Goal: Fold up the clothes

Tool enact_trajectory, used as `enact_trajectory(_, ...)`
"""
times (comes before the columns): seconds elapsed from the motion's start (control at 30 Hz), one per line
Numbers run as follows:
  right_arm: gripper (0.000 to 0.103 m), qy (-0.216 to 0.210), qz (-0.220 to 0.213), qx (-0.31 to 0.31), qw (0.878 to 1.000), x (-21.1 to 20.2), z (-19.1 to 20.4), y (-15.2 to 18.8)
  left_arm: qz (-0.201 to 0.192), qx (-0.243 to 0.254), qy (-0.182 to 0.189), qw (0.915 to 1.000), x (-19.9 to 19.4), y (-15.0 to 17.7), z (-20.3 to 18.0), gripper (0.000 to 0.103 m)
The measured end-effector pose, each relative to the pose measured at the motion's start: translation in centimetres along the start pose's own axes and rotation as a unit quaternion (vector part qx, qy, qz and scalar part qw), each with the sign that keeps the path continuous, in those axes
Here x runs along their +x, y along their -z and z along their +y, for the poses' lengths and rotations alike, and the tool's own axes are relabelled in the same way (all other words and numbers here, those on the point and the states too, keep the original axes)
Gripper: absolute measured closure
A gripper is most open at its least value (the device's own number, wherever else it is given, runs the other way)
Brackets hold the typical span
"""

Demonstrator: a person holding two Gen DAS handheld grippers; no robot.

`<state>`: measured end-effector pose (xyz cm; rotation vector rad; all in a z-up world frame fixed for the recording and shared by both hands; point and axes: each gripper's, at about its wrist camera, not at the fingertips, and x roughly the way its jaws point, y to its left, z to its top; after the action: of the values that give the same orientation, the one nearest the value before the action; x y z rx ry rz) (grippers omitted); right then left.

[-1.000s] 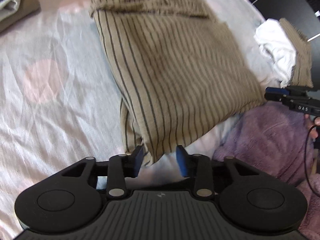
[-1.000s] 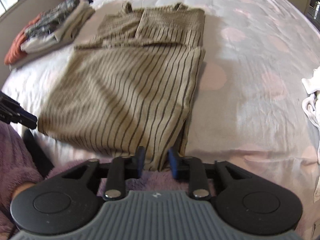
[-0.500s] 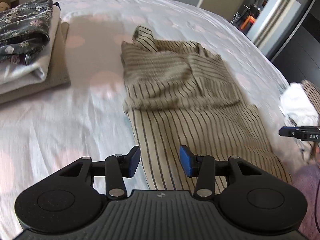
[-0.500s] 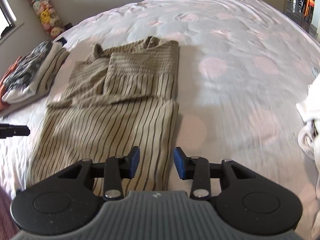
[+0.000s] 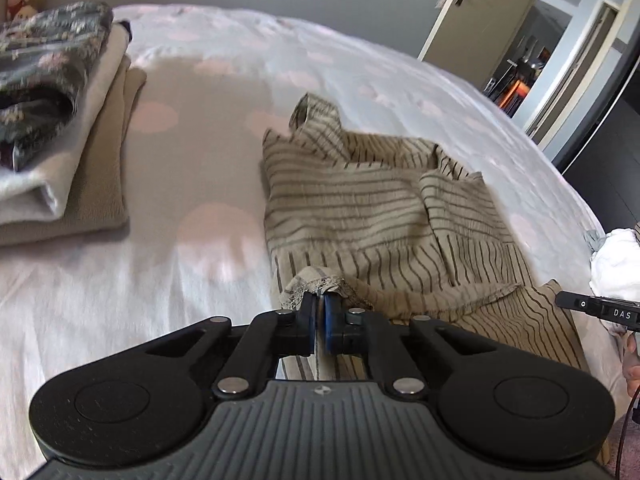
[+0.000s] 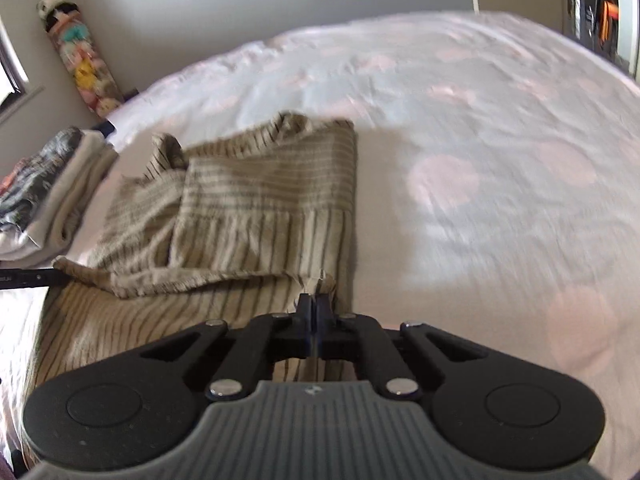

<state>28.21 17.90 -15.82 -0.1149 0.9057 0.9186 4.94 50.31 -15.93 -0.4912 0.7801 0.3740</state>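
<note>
Here the striped garment [image 5: 372,216] lies mid-bed [image 5: 224,248], its near hem lifted: the left gripper [image 5: 319,322] and right gripper [image 6: 313,320] each clench a hem corner. Folded clothes [image 5: 60,140] sit stacked at the bed's left edge.

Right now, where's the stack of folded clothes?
The stack sits on the bed, at the left edge of both views, left of the striped garment, with bare sheet between them.

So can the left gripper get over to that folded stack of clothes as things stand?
Probably not freely. The left gripper is shut on the striped garment's hem, so moving would drag the fold along. The bed sheet between it and the folded stack is otherwise bare.
</note>
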Motion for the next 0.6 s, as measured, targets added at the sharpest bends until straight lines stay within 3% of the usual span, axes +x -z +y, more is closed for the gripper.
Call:
enact_trajectory(0.13, 0.095, -0.002, 0.005, 0.026, 1.000, 0.1, -0.7, 0.3, 0.050, -0.011, -0.032, 0.9982, 2.2, 0.8, 0.7, 0.099)
enact_trajectory(0.23, 0.090, -0.004, 0.009, 0.045, 0.999, 0.2, -1.3, 0.5, 0.046, -0.009, -0.041, 0.9980, 1.6, 0.9, 0.6, 0.097)
enact_trajectory(0.27, 0.087, -0.005, 0.010, 0.051, 0.999, 0.2, -1.4, 0.6, 0.043, -0.014, -0.035, 0.9984, 1.0, 0.9, 0.6, 0.089)
enact_trajectory(0.33, 0.068, -0.006, 0.012, 0.064, 0.998, 0.2, -1.8, 0.7, 0.045, -0.036, -0.024, 0.9980, -0.6, 1.1, 0.6, 0.075)
enact_trajectory(0.37, 0.065, -0.008, 0.014, 0.071, 0.997, 0.2, -2.0, 0.8, 0.049, -0.047, -0.018, 0.9975, -1.4, 1.2, 0.6, 0.070)
enact_trajectory(0.43, 0.053, -0.021, 0.025, 0.096, 0.995, -1.0, -2.6, 1.2, 0.065, -0.063, 0.004, 0.9959, -2.9, 1.9, 0.7, 0.052)
enact_trajectory(0.47, 0.047, -0.028, 0.035, 0.106, 0.993, -1.6, -2.8, 1.6, 0.075, -0.070, 0.012, 0.9947, -3.3, 2.5, 0.7, 0.051)
enact_trajectory(0.53, 0.025, -0.037, 0.076, 0.123, 0.989, -1.9, -3.0, 2.7, 0.095, -0.085, 0.027, 0.9915, -4.1, 3.5, 0.7, 0.048)
enact_trajectory(0.6, 0.022, -0.046, 0.117, 0.140, 0.982, -2.3, -3.1, 3.7, 0.123, -0.100, 0.035, 0.9867, -4.4, 4.8, 0.7, 0.046)
